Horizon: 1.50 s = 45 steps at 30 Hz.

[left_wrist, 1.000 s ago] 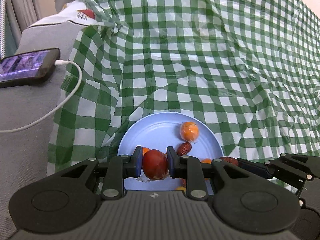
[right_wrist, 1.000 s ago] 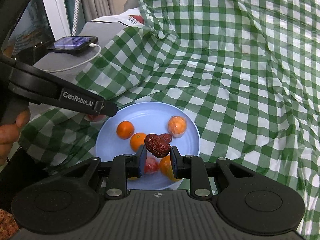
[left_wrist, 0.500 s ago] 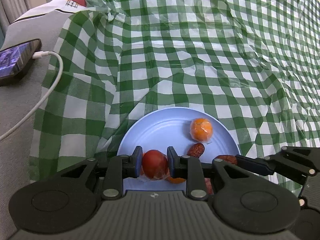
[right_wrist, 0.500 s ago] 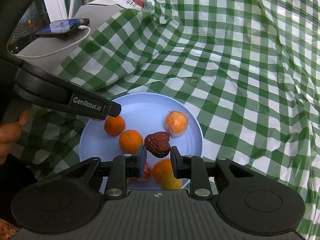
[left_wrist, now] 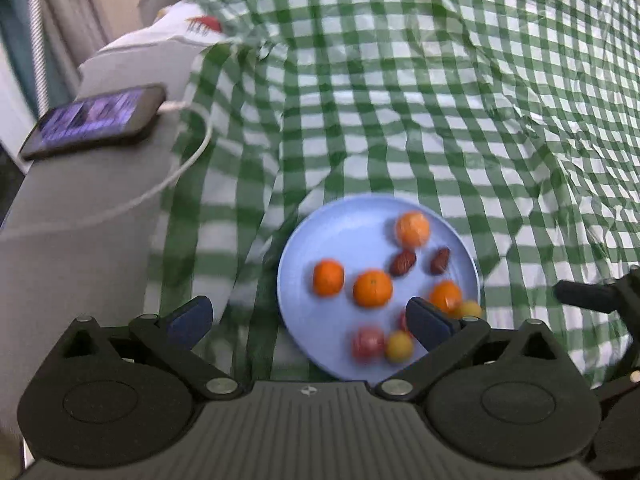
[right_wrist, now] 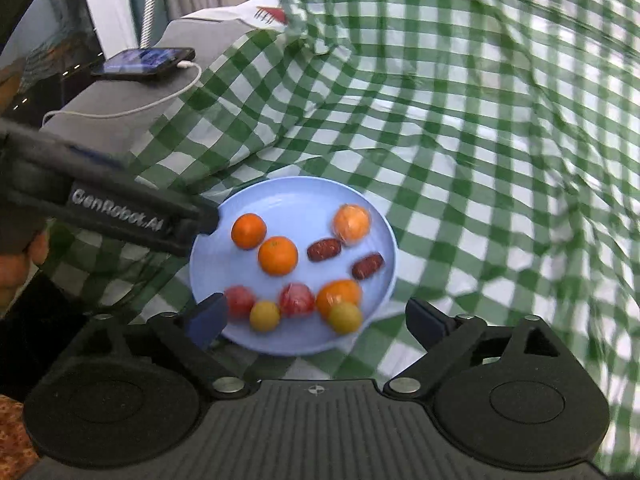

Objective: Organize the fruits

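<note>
Both claws have just sprung open and drawn back from the blue plate (right_wrist: 376, 216). A second ago the left claw (left_wrist: 308, 320) was clenched on a red fruit and the right claw (right_wrist: 316, 320) on a dark date; now each is released and bare, nothing between its pads.

That red fruit (left_wrist: 368, 344) appears to be the blurred one lying on the plate between the left claw's fingers, just beside a small yellow fruit (left_wrist: 399, 346). The date (right_wrist: 367, 266) lies ahead of the right claw, toward the plate's right rim, with a second date (right_wrist: 324, 249) close to its left.

Judging by what shows, the gathering looks nearly finished. Four oranges, two dates, two red fruits and two yellow ones sit on the plate, and no loose fruit shows on the green checked cloth (right_wrist: 480, 120). Whether any remains outside both views cannot be told, and motion blur softens the smaller pieces.

Room is tight near the claws and generous beyond. The left claw's finger reaches over the plate's left rim in the right wrist view, so the two tools work close together. The plate sits on rumpled cloth near its left edge; a phone (right_wrist: 146, 60) on its charging cable (right_wrist: 132, 110) lies well off ahead and left. Ahead and right, open cloth.
</note>
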Each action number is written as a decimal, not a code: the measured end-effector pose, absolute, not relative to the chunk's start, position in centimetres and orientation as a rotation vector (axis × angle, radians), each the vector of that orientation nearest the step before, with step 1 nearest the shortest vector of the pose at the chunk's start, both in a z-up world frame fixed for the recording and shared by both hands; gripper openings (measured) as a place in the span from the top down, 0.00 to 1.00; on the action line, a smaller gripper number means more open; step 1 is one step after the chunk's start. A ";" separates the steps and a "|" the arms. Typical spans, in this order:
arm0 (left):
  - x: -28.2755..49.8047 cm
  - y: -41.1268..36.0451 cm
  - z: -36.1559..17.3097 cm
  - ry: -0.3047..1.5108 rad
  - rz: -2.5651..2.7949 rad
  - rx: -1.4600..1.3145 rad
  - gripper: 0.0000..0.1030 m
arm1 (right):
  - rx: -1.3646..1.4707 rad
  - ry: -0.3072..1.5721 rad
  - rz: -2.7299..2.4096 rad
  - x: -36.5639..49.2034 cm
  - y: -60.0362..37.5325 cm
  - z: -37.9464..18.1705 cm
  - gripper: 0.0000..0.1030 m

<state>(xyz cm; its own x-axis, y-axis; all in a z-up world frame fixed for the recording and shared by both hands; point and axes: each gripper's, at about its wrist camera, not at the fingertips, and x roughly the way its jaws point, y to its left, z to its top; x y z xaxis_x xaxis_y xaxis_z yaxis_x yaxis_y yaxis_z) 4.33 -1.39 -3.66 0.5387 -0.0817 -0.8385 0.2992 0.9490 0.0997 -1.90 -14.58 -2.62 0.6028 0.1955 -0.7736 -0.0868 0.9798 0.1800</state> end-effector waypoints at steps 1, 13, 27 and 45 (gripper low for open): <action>3.8 -1.1 -3.5 0.986 -0.218 0.230 0.00 | 0.131 0.897 0.149 -2.6 -14.6 -2.2 0.04; -1.9 0.8 -1.2 0.935 -0.150 0.191 0.00 | 0.083 0.787 0.093 -7.8 -13.8 0.9 0.01; -3.3 0.7 -0.5 0.897 -0.150 0.209 0.00 | 0.073 0.777 0.065 -9.1 -13.5 1.5 0.01; -3.1 0.7 -0.3 0.893 -0.153 0.221 0.00 | 0.067 0.782 0.066 -8.9 -13.6 1.3 0.01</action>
